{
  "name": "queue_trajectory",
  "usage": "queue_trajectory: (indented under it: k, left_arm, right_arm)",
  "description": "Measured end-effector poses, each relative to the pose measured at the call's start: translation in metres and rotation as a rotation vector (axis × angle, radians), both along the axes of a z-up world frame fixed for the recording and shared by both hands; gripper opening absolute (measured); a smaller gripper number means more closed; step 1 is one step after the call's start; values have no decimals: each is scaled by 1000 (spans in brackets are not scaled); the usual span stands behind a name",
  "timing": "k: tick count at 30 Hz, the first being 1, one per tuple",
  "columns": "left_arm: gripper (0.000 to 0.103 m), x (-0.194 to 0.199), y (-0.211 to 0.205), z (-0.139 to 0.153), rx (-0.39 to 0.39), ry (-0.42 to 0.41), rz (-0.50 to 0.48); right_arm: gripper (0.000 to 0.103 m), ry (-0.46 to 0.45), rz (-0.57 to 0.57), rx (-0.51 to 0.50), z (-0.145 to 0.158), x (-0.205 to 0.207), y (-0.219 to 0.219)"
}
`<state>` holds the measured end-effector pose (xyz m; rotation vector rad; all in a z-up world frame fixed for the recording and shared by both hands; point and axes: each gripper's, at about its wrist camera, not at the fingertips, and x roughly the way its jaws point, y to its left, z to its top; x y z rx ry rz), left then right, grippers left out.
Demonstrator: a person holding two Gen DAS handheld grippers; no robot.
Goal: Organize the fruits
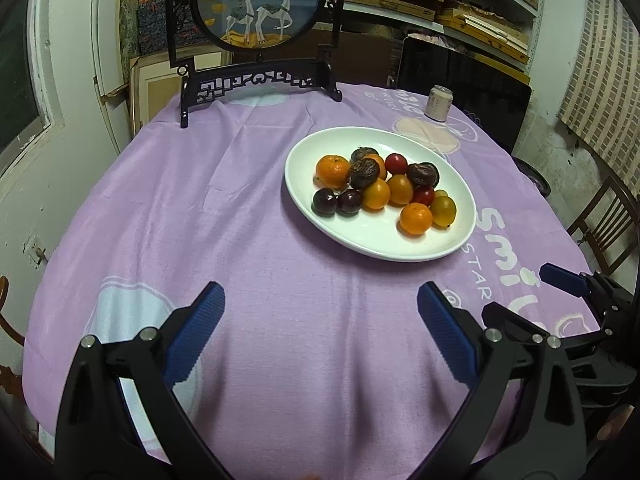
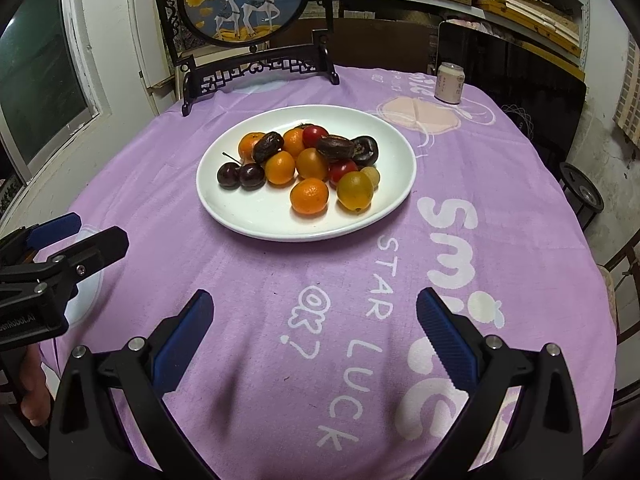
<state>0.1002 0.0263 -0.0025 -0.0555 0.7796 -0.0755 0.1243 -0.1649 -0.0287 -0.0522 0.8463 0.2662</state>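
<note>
A white oval plate [image 1: 368,244] [image 2: 248,220] sits on the purple tablecloth and holds several small fruits piled together: mandarins [image 1: 333,170] [image 2: 309,196], dark cherries [image 1: 324,202] [image 2: 229,175], red tomatoes [image 1: 396,163] [image 2: 315,135], wrinkled dark fruits [image 1: 364,173] [image 2: 335,148] and yellow-green ones [image 1: 443,211] [image 2: 354,190]. My left gripper [image 1: 320,304] is open and empty over bare cloth, well short of the plate. My right gripper [image 2: 314,308] is open and empty, also short of the plate. Each gripper shows at the edge of the other's view, the right one [image 1: 560,276] and the left one [image 2: 72,236].
A drink can [image 1: 439,103] [image 2: 450,83] stands at the far right of the table. A dark carved stand with a round deer picture [image 1: 256,20] [image 2: 244,4] stands at the far edge. A wooden chair [image 1: 608,232] is to the right. Shelves line the back wall.
</note>
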Motion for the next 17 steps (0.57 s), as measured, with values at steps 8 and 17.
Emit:
queue_trajectory:
  k: [8, 17]
  left_arm:
    - [100, -2, -2, 3, 11, -17, -6]
    - [100, 0, 0, 1, 1, 3, -6]
  right_arm:
    - [101, -2, 1, 4, 0, -1, 0]
    - [101, 0, -3, 9, 1, -2, 1]
